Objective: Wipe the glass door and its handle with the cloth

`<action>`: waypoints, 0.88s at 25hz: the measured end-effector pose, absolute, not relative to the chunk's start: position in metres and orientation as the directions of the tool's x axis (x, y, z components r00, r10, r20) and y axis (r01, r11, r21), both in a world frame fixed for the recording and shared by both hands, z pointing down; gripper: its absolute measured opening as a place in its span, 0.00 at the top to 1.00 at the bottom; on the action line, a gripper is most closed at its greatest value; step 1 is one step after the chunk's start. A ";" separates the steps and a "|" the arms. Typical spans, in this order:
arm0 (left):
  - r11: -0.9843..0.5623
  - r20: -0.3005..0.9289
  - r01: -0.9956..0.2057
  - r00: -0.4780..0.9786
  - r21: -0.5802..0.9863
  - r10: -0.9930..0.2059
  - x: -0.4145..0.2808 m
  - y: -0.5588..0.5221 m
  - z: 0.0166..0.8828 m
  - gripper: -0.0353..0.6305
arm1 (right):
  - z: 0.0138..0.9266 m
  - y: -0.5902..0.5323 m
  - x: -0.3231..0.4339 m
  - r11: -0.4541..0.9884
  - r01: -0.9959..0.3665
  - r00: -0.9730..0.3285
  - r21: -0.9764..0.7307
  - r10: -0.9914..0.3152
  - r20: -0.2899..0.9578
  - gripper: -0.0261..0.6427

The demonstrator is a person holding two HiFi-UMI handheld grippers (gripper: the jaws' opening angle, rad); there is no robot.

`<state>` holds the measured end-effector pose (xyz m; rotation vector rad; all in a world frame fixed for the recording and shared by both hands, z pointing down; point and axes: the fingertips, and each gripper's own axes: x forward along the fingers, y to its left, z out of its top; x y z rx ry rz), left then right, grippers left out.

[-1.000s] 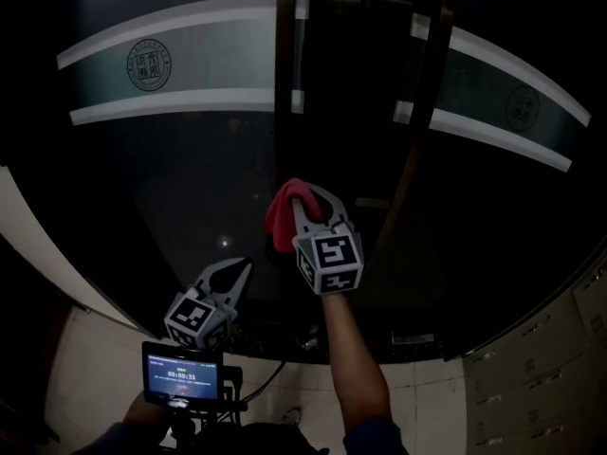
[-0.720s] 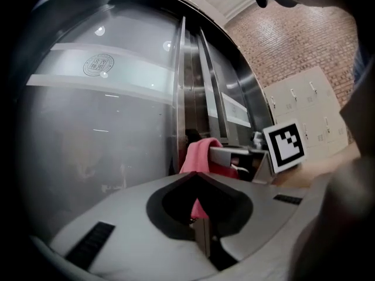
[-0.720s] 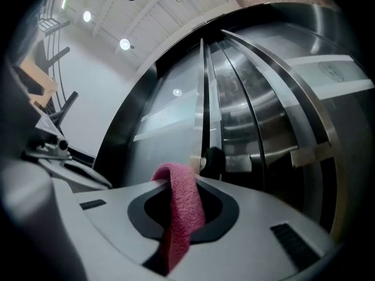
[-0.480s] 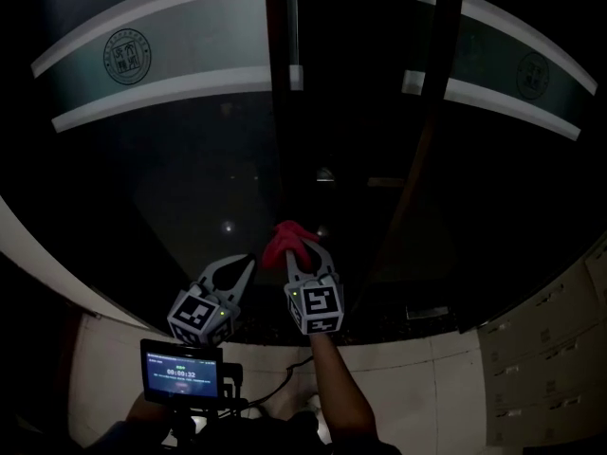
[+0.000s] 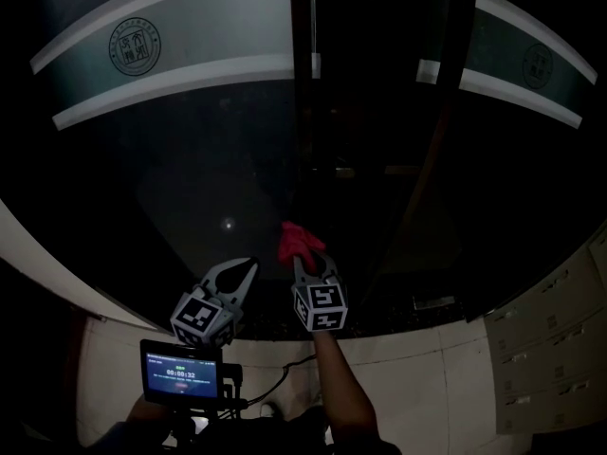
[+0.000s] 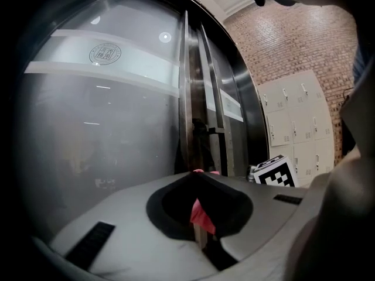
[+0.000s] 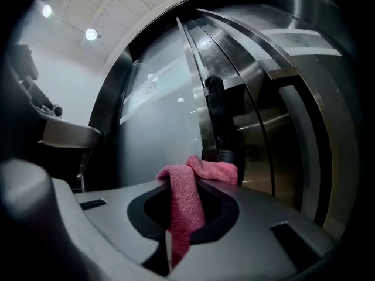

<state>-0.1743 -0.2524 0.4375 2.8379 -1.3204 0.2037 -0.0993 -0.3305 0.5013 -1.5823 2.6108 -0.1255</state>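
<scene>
Low on glass door (image 5: 190, 178), near centre seam: right hand-held gripper (image 5: 305, 257) pinching pink cloth (image 5: 296, 239), dropped from mid-height within last second. Downward wiping stroke likely nearing bottom edge. Left hand-held gripper (image 5: 248, 265) pressed together, idle alongside.

Door seal (image 5: 133, 47) print too small to read, monitor (image 5: 182, 375) text illegible, cloth (image 7: 186, 206) partly hidden between fingers (image 7: 258, 215)

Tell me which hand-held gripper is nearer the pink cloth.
Right. The right hand-held gripper is shut on the cloth, which sticks out past its tips. The left hand-held gripper hangs to the cloth's left, apart from it.
</scene>
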 end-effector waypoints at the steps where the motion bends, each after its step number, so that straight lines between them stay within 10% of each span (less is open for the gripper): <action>1: -0.649 0.119 -0.759 0.641 -0.051 -0.758 -0.174 -0.253 0.438 0.93 | 0.502 -0.331 -0.099 0.458 -0.882 -0.458 -0.111 -0.889 -0.028 0.92; 22: -0.719 0.047 -0.695 0.718 0.004 -0.694 -0.190 -0.208 0.408 0.93 | 0.360 -0.208 -0.089 0.365 -0.931 -0.354 0.006 -0.897 -0.266 0.92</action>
